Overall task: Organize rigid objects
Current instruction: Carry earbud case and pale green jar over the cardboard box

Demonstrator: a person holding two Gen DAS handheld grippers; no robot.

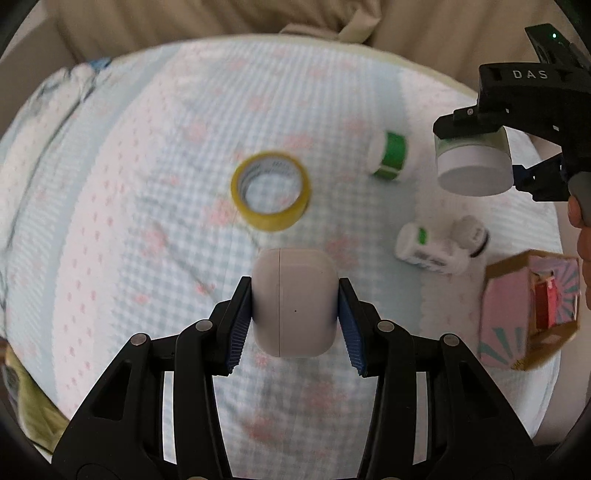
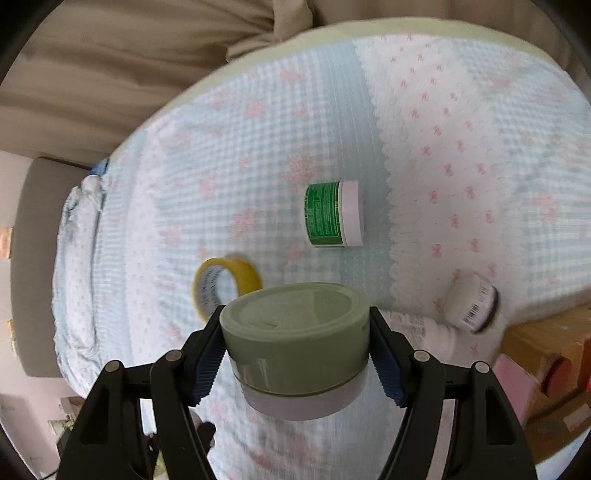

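My left gripper [image 1: 294, 310] is shut on a white earbud case [image 1: 294, 301], held above the bed. My right gripper [image 2: 295, 345] is shut on a pale green jar with a white lid [image 2: 297, 349], held upside down above the bed; it also shows in the left wrist view [image 1: 474, 162] at the upper right. On the bed lie a yellow tape roll [image 1: 271, 190] [image 2: 227, 286], a green-labelled jar on its side [image 1: 388, 155] [image 2: 332, 214], and a small white bottle [image 1: 439, 245] [image 2: 471, 308].
A patterned blue, white and pink bed cover [image 1: 147, 184] [image 2: 461, 147] carries everything. A pink and brown cardboard box [image 1: 528, 310] [image 2: 546, 354] stands at the right edge. Beige bedding [image 1: 221, 18] lies beyond the far edge.
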